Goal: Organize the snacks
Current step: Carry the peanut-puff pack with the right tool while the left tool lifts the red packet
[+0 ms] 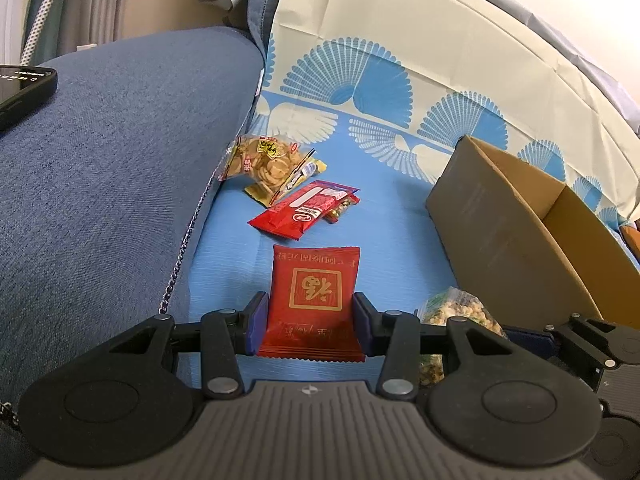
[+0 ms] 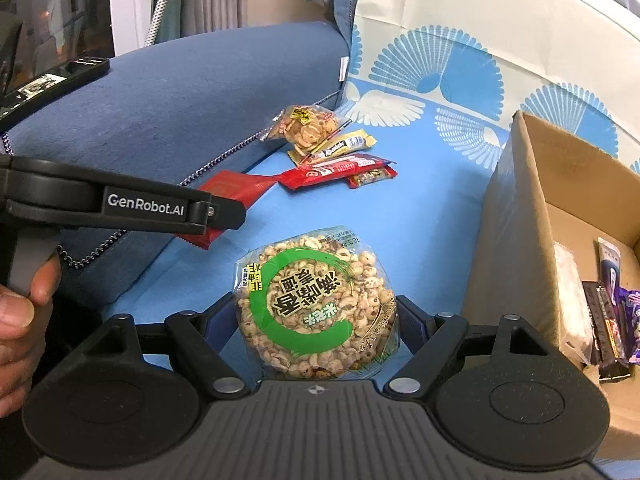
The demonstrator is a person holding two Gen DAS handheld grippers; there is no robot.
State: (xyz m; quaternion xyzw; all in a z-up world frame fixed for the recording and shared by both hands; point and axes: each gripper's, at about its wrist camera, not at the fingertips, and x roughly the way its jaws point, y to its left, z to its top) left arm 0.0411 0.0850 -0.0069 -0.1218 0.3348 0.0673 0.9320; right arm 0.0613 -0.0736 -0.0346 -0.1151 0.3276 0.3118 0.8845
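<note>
My left gripper (image 1: 310, 326) is shut on a red square packet (image 1: 314, 292) with a gold seal, held a little above the blue cloth. In the right wrist view that same red square packet (image 2: 232, 190) pokes out from behind the left gripper's black body (image 2: 120, 204). My right gripper (image 2: 316, 320) is shut on a round puffed-grain cake (image 2: 316, 306) in a clear wrapper with a green ring. The same cake (image 1: 452, 312) shows at the lower right of the left wrist view. A cardboard box (image 2: 516, 240) stands to the right with several wrapped snacks (image 2: 608, 304) inside.
On the blue cloth (image 1: 392, 220) further back lie a clear bag of crackers (image 1: 264, 162), a long red packet (image 1: 304, 210) and small wrapped bars (image 2: 348, 144). A blue cushion (image 1: 112, 160) with a phone (image 1: 22, 86) on it fills the left. A person's hand (image 2: 20, 316) grips the left handle.
</note>
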